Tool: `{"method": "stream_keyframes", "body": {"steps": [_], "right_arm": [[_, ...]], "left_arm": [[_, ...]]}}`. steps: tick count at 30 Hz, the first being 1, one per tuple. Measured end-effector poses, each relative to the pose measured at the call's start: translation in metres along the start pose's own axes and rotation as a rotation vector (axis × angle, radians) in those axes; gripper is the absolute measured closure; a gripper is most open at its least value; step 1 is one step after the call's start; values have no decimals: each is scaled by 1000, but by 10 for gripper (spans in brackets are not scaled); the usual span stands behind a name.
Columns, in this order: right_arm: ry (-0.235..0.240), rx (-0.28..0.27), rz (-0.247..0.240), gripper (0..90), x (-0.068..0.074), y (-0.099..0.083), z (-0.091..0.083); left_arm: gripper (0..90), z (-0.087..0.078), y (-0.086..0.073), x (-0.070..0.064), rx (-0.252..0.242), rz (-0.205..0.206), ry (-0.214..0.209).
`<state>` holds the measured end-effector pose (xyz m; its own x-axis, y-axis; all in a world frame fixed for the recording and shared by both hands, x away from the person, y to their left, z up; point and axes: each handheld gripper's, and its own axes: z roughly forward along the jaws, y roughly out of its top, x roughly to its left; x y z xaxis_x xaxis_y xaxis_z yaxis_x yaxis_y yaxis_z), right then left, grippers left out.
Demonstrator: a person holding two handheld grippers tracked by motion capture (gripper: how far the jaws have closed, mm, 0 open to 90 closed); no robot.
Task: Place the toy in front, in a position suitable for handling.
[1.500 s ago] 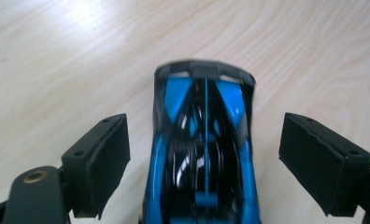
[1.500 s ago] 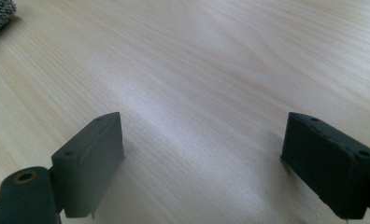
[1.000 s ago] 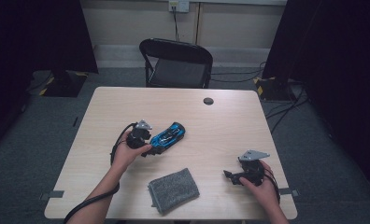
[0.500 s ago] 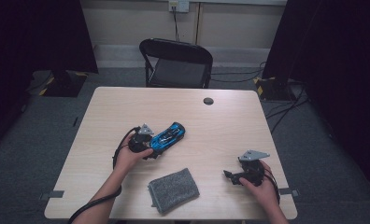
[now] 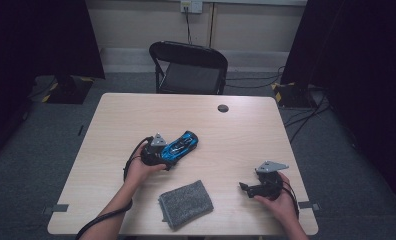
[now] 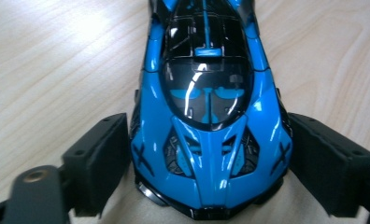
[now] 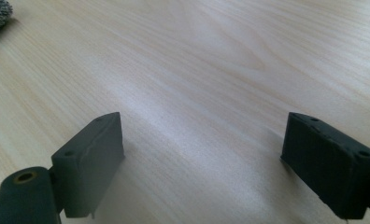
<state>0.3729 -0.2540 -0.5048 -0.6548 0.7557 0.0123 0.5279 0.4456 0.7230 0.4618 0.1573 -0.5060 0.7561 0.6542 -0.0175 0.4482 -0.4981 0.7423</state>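
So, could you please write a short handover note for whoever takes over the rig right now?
Left gripper: fingers on either side of the blue toy car, touching or nearly so; a firm grip cannot be confirmed.
Right gripper: open, holding nothing, low over the table near its right front corner.
Grey cloth: flat by the front edge, untouched.
Left: probably wiping the car with the cloth.

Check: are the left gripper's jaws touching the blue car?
Touching. The left gripper view shows both jaws of the left gripper pressed against the sides of the blue car.
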Motion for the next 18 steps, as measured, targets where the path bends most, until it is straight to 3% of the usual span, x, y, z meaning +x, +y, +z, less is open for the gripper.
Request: {"method": "stream_keyframes", "body": {"steps": [5, 8, 11, 12, 14, 15, 16, 17, 18], "right_arm": [[18, 1, -16, 123, 3, -1, -1], [23, 35, -19, 182, 6, 4, -3], [75, 25, -60, 212, 17, 11, -4], [127, 6, -93, 235, 28, 19, -5], [141, -2, -109, 245, 33, 22, -6], [169, -17, -140, 258, 41, 27, -6], [236, -39, -155, 271, 52, 35, -6], [236, -39, -155, 271, 52, 35, -6], [269, -45, -160, 283, 58, 39, -5]], "left_arm": [[256, 0, 0, -1, -3, 2, 5], [256, 0, 0, 0, -2, 0, 5], [257, 0, 0, 0, -2, 0, 3], [256, 0, 0, 0, -2, 0, 3], [256, 0, 0, 0, -2, -1, 3], [256, 0, 0, 0, -3, -2, 3], [256, 0, 0, 0, -3, -1, 4], [256, 0, 0, -1, -3, -2, 4], [256, 0, 0, -1, -3, -2, 4]]}}
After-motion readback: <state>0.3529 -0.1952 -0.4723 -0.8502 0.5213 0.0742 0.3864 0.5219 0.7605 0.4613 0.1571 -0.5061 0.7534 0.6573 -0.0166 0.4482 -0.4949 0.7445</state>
